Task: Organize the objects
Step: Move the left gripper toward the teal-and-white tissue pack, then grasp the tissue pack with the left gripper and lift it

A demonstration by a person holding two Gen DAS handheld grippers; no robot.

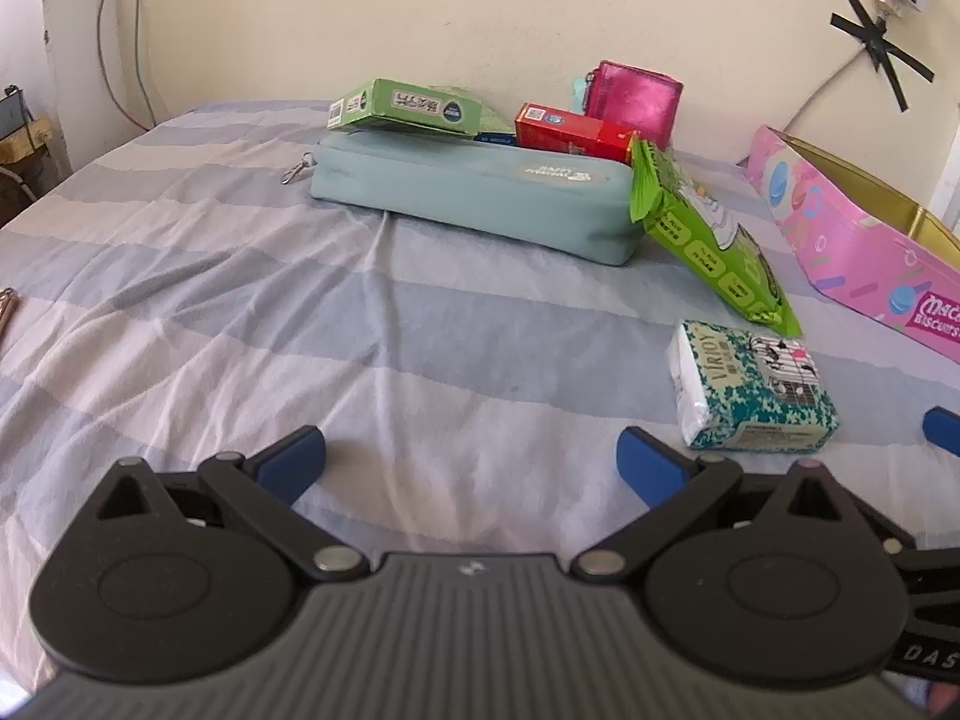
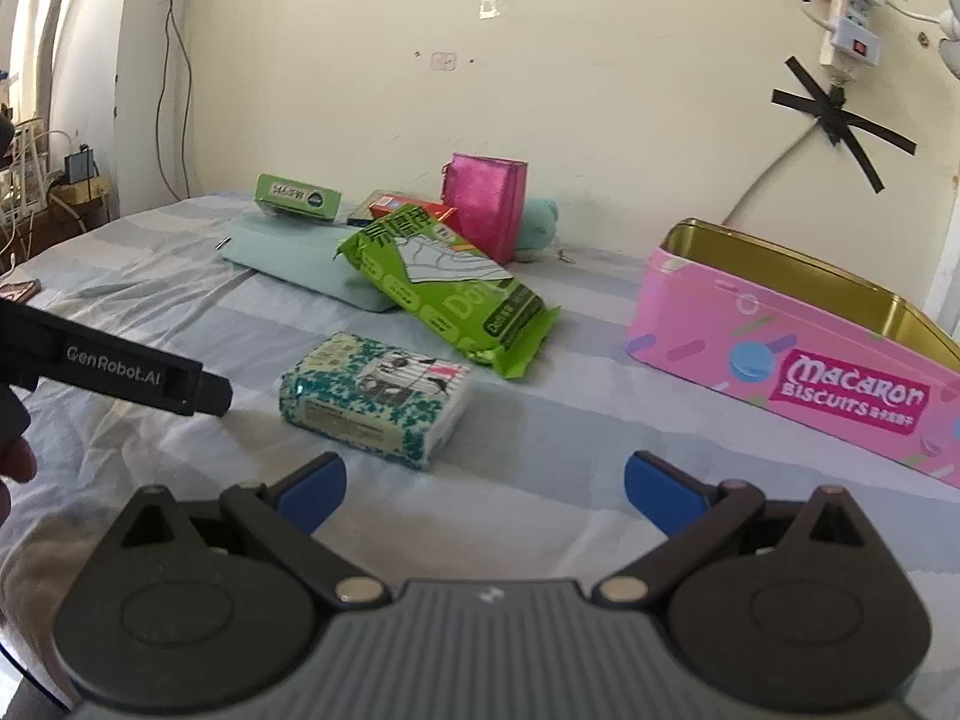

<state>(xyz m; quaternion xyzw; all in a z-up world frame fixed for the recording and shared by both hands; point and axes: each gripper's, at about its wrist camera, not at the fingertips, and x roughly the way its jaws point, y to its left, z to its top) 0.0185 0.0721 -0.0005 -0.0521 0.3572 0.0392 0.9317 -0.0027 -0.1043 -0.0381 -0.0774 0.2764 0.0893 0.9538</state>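
Observation:
A teal-patterned tissue pack [image 1: 753, 387] [image 2: 375, 399] lies on the striped bedsheet, just ahead and right of my open left gripper [image 1: 471, 468]. My right gripper [image 2: 485, 495] is open too, with the pack ahead of its left finger. Behind it a green snack bag [image 1: 714, 240] [image 2: 447, 291] leans on a pale blue pouch [image 1: 474, 198] [image 2: 300, 261]. On the pouch rests a green box [image 1: 405, 108] [image 2: 298, 197], beside a red box [image 1: 573, 131] [image 2: 414, 208] and a pink wallet [image 1: 636, 99] [image 2: 489, 204]. An open pink biscuit tin [image 1: 858, 246] [image 2: 786, 348] stands at the right.
The striped bedsheet [image 1: 240, 300] [image 2: 570, 420] is wrinkled at the left. A wall with cables and a taped power strip [image 2: 852, 18] closes off the back. A teal plush toy [image 2: 540, 228] sits behind the wallet. The left gripper's black body [image 2: 120, 363] reaches in from the left.

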